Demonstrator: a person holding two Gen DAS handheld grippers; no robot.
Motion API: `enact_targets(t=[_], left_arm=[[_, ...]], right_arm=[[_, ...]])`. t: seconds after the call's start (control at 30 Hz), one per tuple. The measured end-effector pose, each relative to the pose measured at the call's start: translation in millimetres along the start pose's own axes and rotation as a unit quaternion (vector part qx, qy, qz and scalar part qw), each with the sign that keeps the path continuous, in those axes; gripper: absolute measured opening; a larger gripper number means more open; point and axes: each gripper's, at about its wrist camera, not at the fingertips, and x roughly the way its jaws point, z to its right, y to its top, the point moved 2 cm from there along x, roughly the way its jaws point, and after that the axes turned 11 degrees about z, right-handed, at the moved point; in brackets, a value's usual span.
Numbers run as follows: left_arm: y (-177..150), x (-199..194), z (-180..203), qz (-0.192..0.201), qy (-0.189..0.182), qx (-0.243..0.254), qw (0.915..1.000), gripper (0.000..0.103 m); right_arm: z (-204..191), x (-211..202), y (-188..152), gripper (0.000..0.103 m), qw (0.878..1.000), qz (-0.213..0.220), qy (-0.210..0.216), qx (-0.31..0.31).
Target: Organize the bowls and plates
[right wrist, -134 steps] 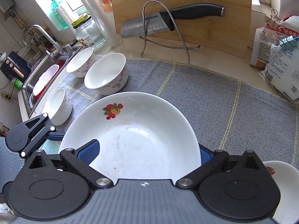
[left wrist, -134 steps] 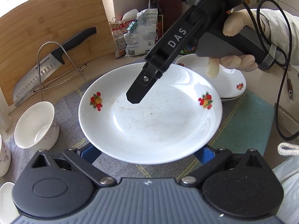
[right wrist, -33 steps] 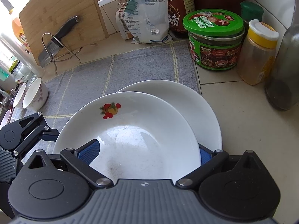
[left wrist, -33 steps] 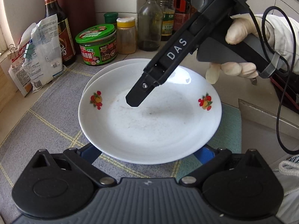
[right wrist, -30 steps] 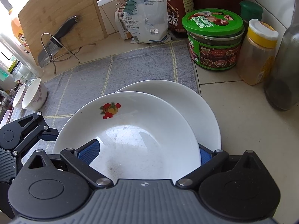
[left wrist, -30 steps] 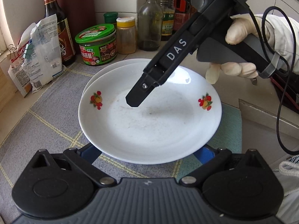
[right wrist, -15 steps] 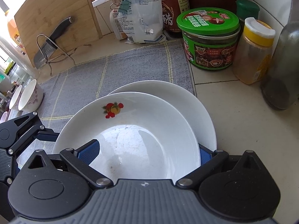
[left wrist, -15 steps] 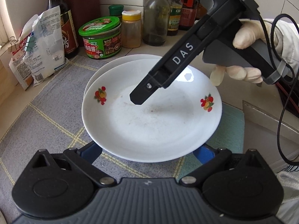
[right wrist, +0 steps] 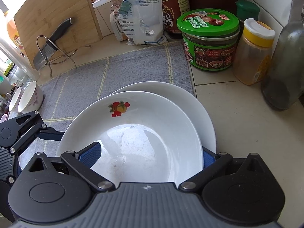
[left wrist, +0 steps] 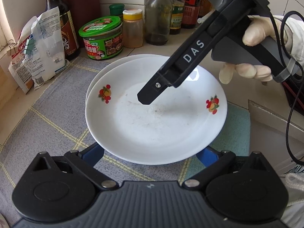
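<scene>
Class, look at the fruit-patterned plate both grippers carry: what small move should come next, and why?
Probably lower the fruit-patterned plate straight down: it sits almost centred over the plain white plate on the counter, held between the left gripper and right gripper.

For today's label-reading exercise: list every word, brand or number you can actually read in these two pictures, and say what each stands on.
"DAS": white letters on the arm of the right gripper, seen from the left wrist.
Green-lidded jar: Chinese print on lid and label, too small to read.
White bag, dark sauce bottle, back bottles: print blurred, unreadable.
</scene>
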Motion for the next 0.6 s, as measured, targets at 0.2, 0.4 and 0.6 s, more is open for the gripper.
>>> enact_targets(t=[0.2, 0.4, 0.6], left_arm=[[0.8, 0.7, -0.6, 0.0, -0.001, 0.003, 1.0, 0.102], [1.0, 1.0, -0.3, 0.0, -0.002, 0.009, 1.0, 0.102], [2.6, 3.6, -1.7, -0.006, -0.005, 0.012, 0.9999, 0.102]], right_arm=[[-0.3, -5.5, -2.3, 0.103, 1.0, 0.002, -0.004, 0.001], [-1.1, -10.3, -4.7, 0.103, 1.0, 0.004, -0.007, 0.005], [-1.8, -14.5, -6.8, 0.103, 1.0, 0.007, -0.011, 0.006]])
